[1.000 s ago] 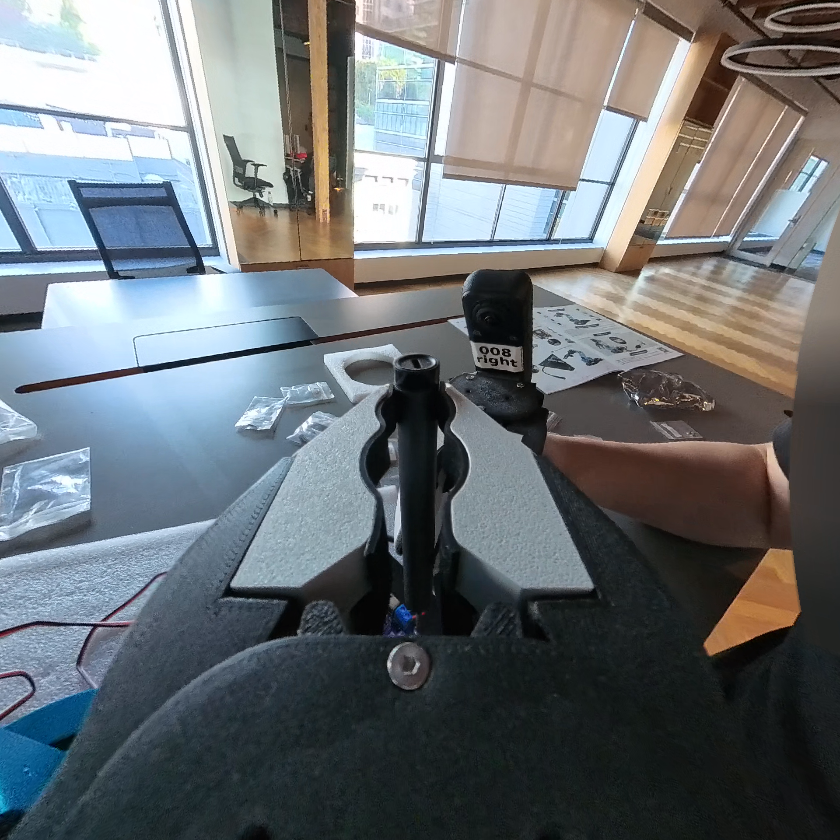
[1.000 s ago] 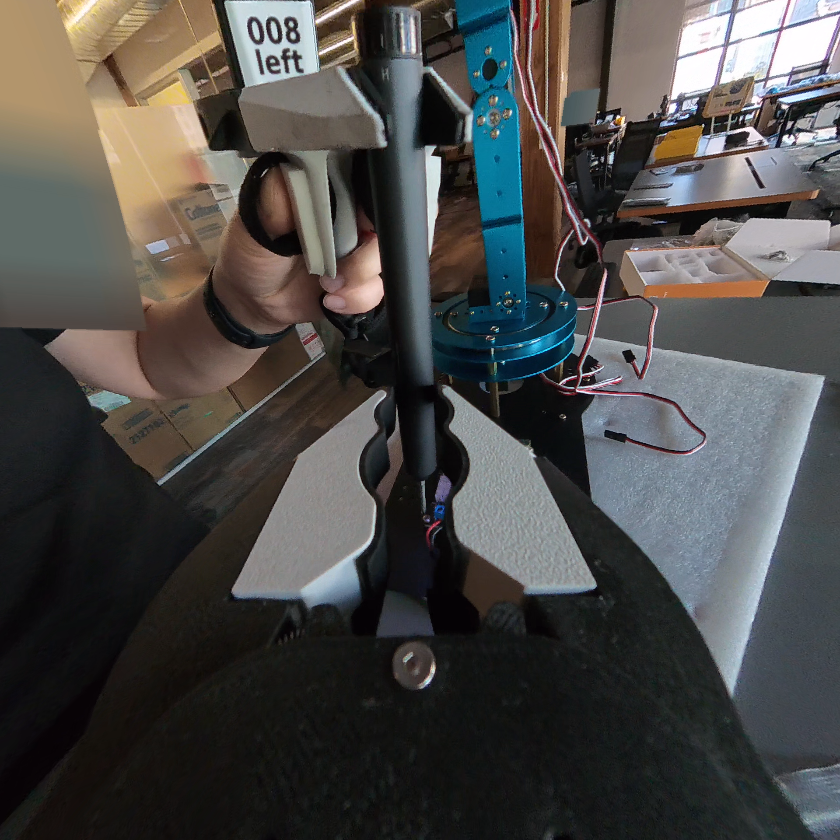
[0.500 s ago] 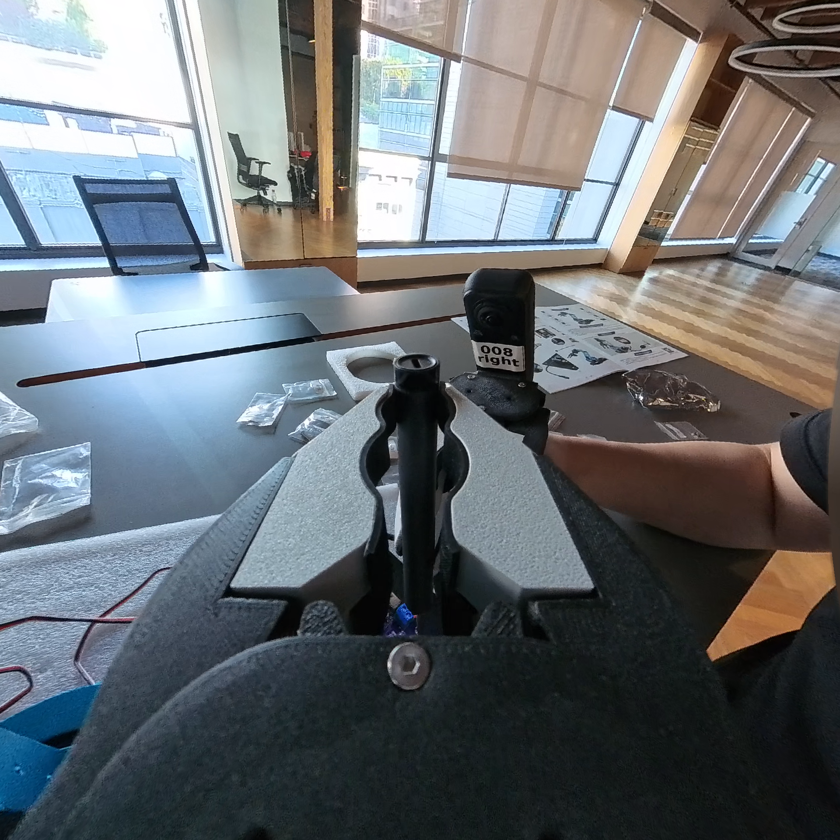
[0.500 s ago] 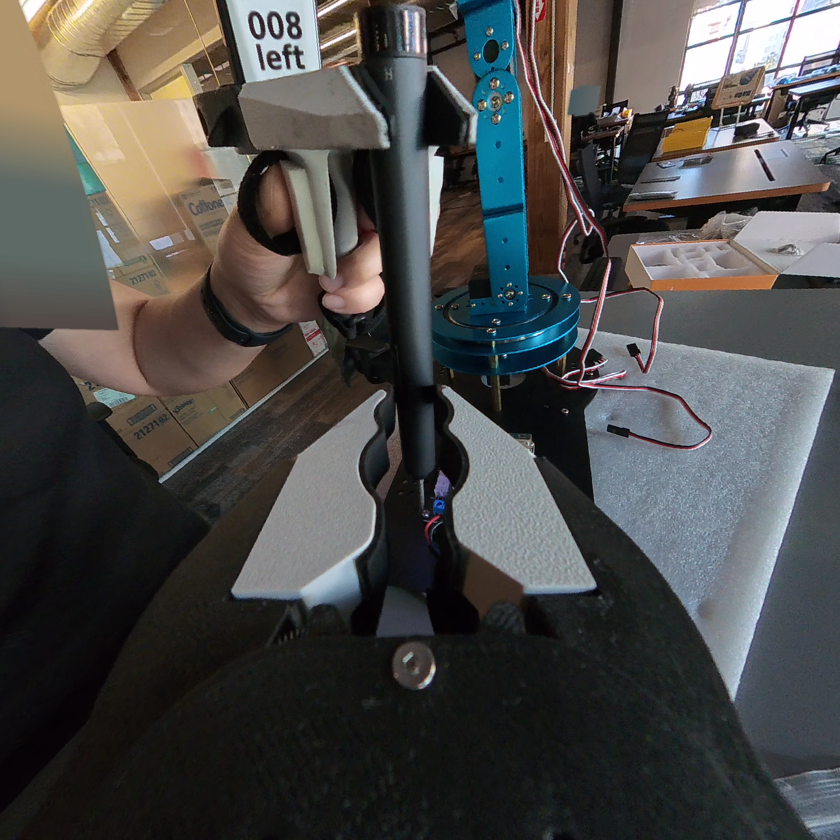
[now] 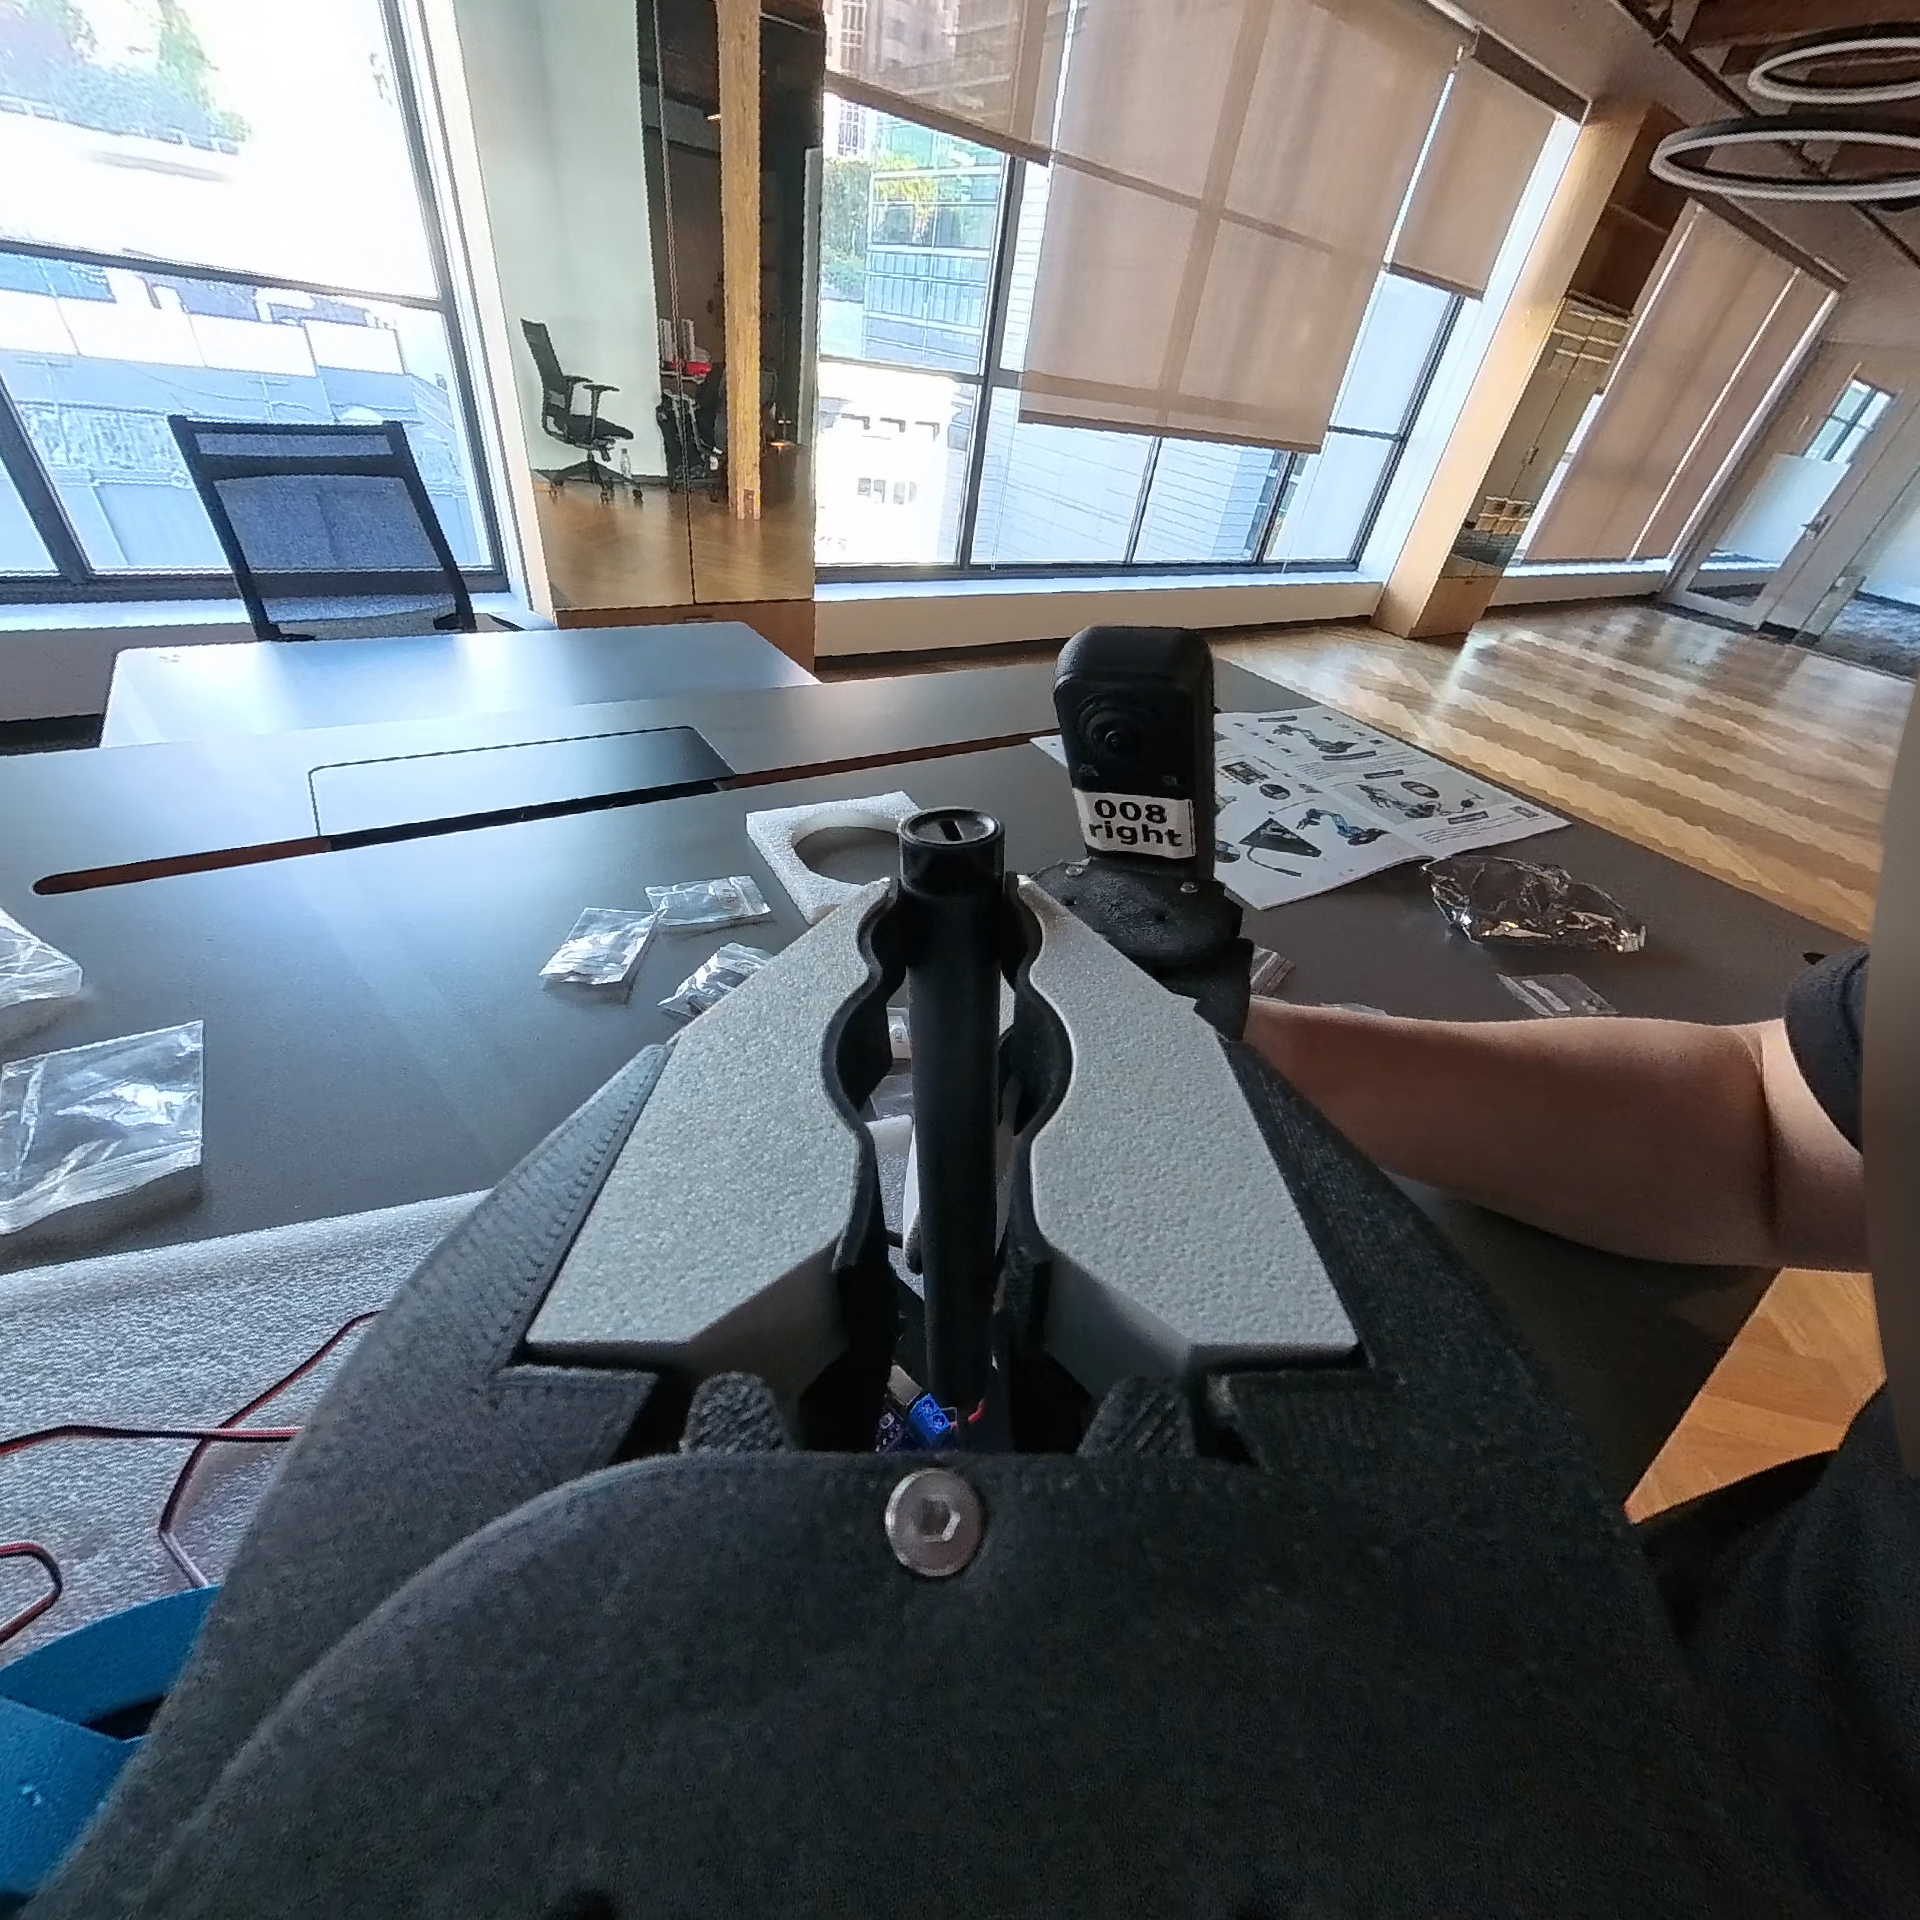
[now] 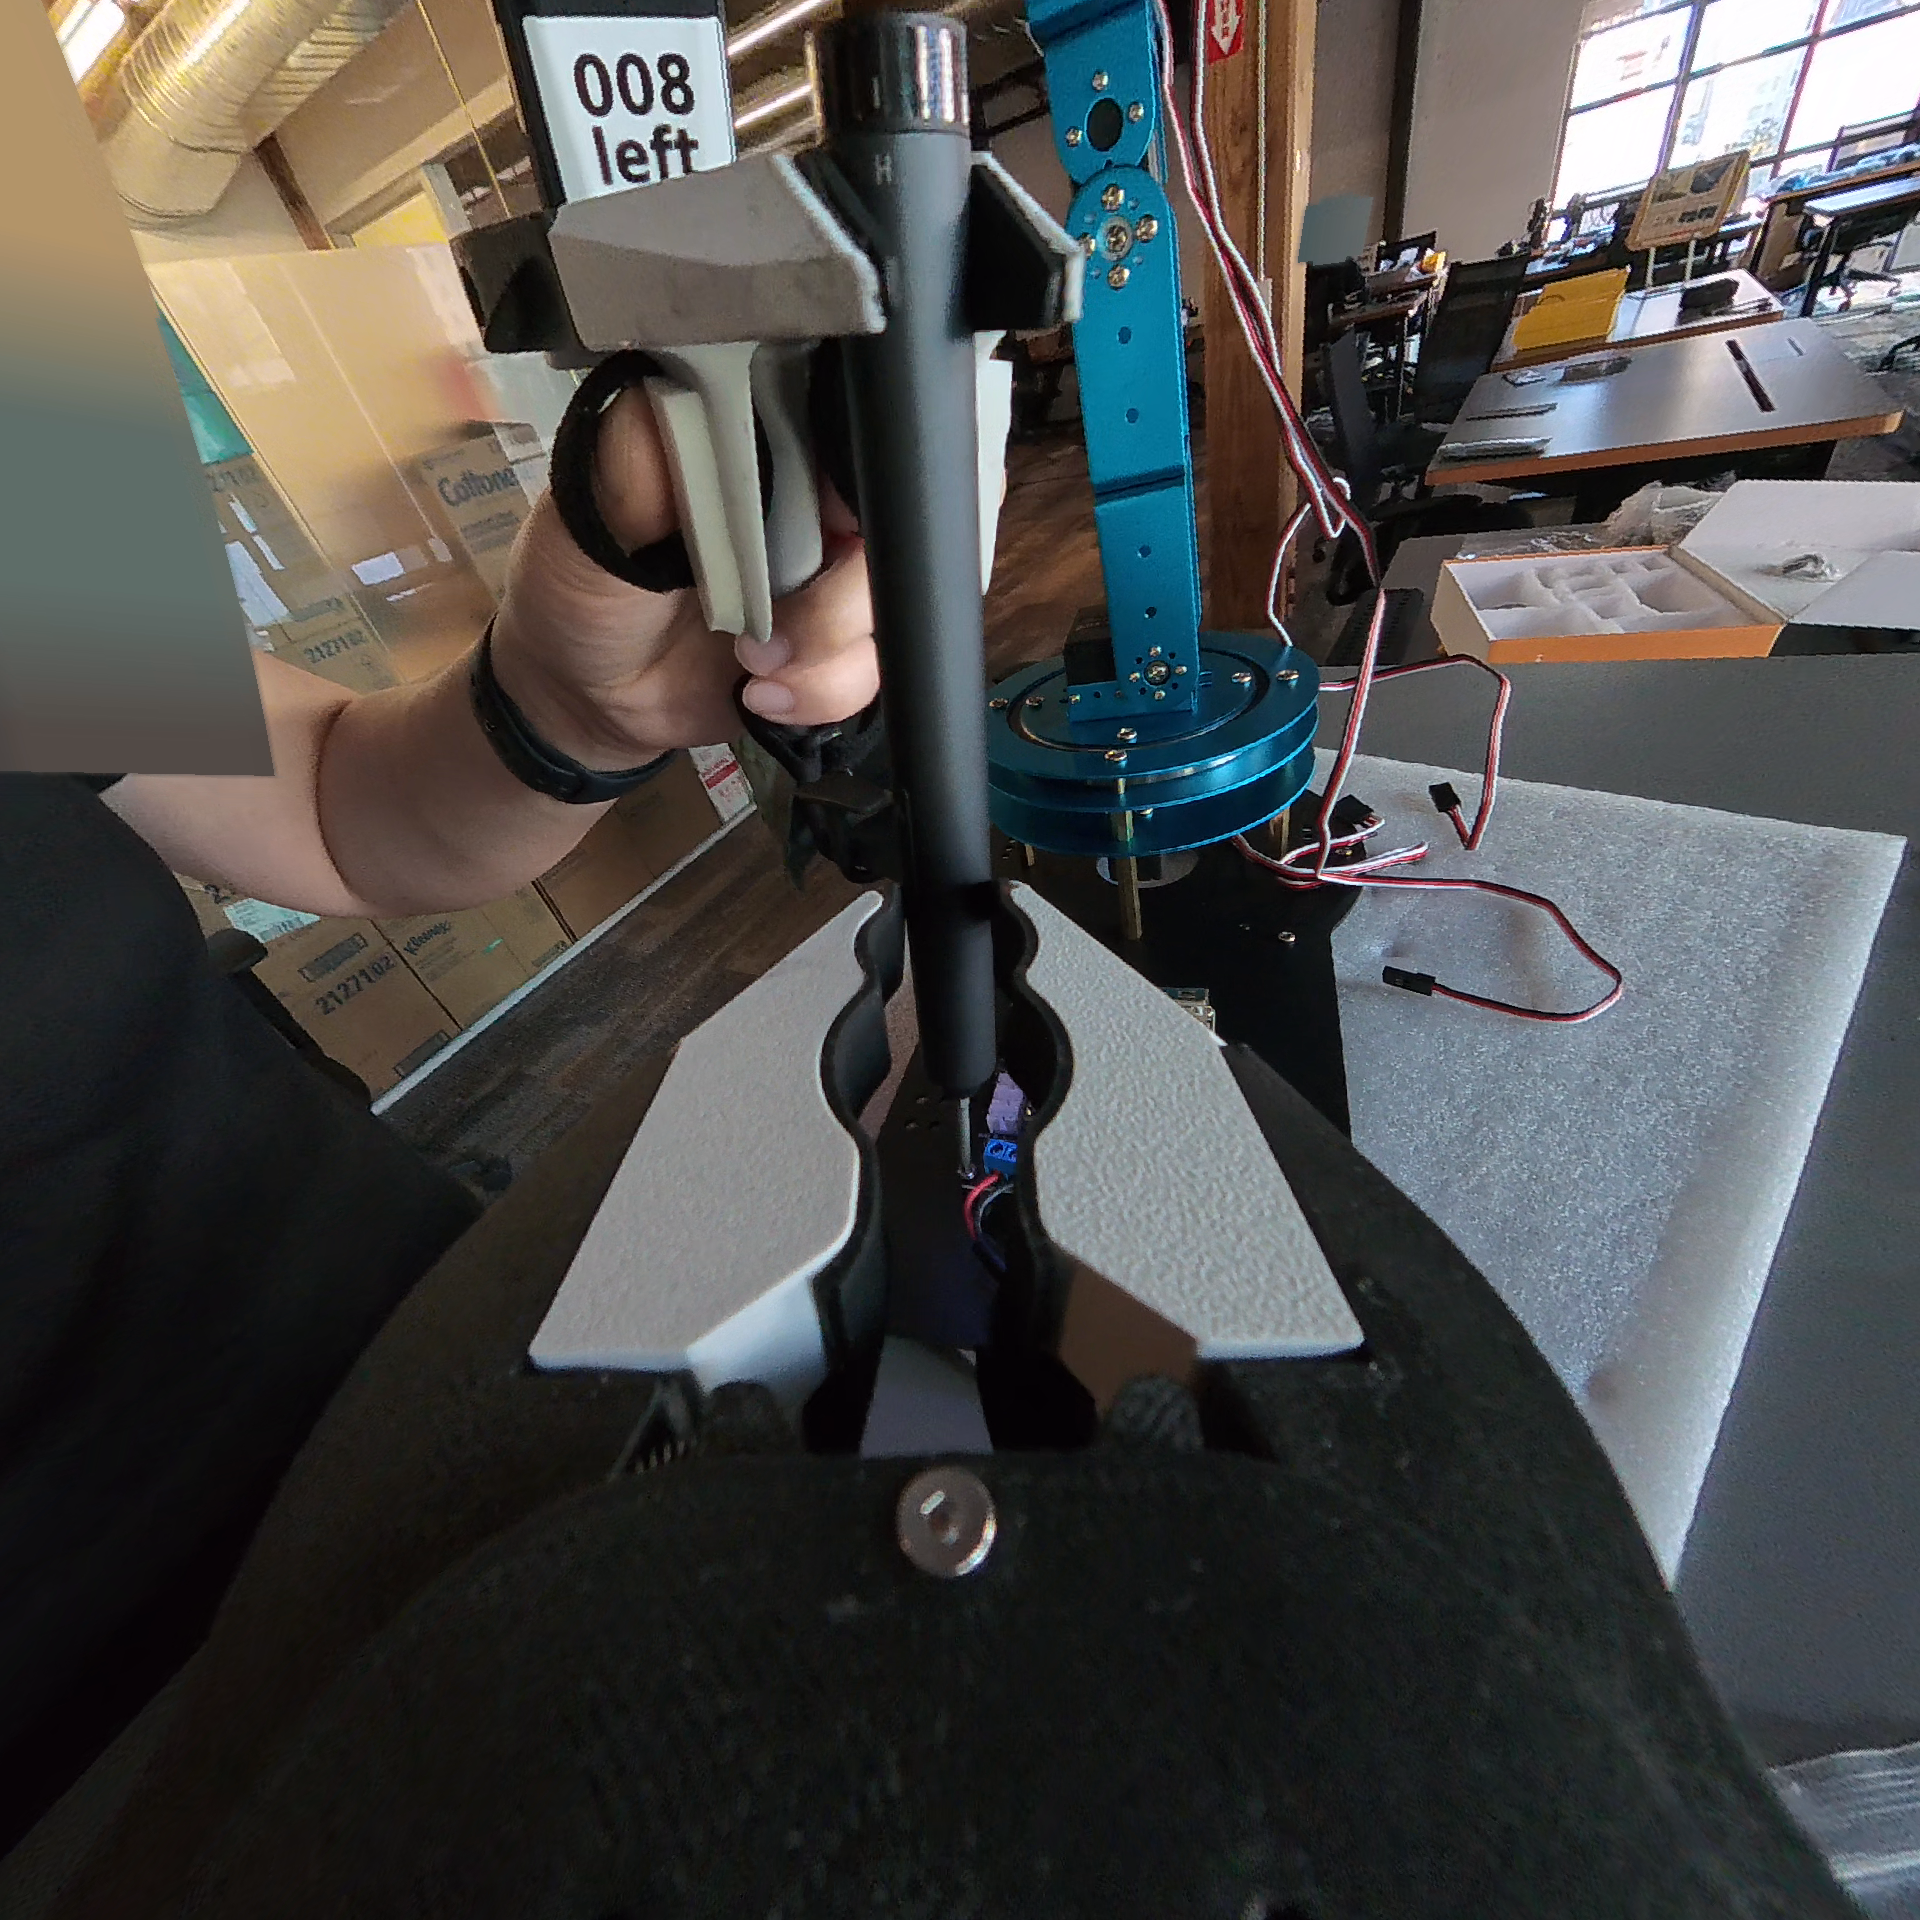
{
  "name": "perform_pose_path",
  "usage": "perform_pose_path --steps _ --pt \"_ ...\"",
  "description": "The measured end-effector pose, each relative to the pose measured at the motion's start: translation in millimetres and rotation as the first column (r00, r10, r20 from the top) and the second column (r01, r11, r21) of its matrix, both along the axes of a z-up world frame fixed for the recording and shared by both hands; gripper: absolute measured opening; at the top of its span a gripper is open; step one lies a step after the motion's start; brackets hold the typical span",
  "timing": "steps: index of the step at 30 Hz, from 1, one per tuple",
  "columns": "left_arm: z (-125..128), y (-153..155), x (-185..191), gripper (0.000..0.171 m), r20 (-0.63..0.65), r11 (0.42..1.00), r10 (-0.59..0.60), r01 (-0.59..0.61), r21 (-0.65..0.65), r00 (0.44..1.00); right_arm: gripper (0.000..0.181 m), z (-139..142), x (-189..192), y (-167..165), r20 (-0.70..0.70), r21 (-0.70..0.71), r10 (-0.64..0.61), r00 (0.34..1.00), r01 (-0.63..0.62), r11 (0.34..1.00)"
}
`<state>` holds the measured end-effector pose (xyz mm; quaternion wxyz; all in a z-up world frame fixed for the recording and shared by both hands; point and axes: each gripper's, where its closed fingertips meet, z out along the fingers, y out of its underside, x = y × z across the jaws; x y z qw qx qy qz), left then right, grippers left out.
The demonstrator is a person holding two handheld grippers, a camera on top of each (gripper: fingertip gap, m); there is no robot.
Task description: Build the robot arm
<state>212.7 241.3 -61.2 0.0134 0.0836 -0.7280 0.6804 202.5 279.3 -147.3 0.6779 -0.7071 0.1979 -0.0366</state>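
Start at your left: your left gripper [image 5: 954, 914] is clamped on a black electric screwdriver [image 5: 956, 1091], its grey fingers [image 5: 748, 1122] pressed to the barrel near the upper end. In the left wrist view the tool's long axis runs straight along the fingers, the slotted end cap farthest from the camera and the working end close in, beside a small blue terminal block [image 5: 928, 1420]. From the right wrist view the same screwdriver [image 6: 925, 582] stands close to upright, its silver collar at the top and its thin bit pointing down at the blue terminal block [image 6: 1000, 1151], where red and black wires meet it. Your left hand [image 6: 665, 644] grips the handle of the left gripper [image 6: 920, 270] high in that view.

Moving right, your right gripper [image 6: 951, 914] has its white fingers [image 6: 717, 1174] drawn in beside the lower barrel, but you cannot tell whether they pinch the barrel or something beneath it. Just beyond stands a blue metal robot arm [image 6: 1132, 416] on a round blue turntable base [image 6: 1153, 748], with red, white and black servo leads [image 6: 1455, 894] trailing onto a white foam sheet [image 6: 1610, 1091]. Farther right sits an open box with a white foam insert [image 6: 1600, 603].

In the left wrist view, small clear plastic bags [image 5: 603, 945] lie left of the tool on the dark table [image 5: 364, 987], and a printed instruction sheet [image 5: 1351, 810] lies to the right.
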Motion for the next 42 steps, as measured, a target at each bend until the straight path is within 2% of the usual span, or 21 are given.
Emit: perform_pose_path --steps 6,10,14,24,31,42 --pt "-1 0 -3 0.016 0.039 1.000 -0.001 0.001 0.024 0.999 0.016 -1 -1 0 -0.002 0.007 0.007 1.000 -0.007 1.000" --pt "0 0 -4 0.016 0.008 1.000 -0.019 0.019 0.000 1.000 0.016 -1 -2 1 -0.024 0.023 0.024 0.999 -0.023 0.999" --pt "0 2 -9 0.016 0.037 1.000 -0.027 0.027 -0.009 0.999 0.024 -6 -9 -1 -0.048 0.021 0.091 0.995 -0.090 0.996" --pt "1 4 -14 0.016 0.034 0.998 -0.060 0.061 -0.033 0.998 0.022 -2 -10 0 0.009 0.038 0.104 0.995 -0.104 0.994" --pt "2 6 -18 0.016 0.043 0.997 -0.056 0.058 -0.041 0.997 0.016 -1 -9 -2 -0.016 0.076 0.132 0.991 -0.130 0.989" --pt "2 5 -20 0.017 0.048 0.997 -0.052 0.054 -0.049 0.998 0.015 0 -9 -2 -0.055 0.107 0.162 0.985 -0.156 0.982"
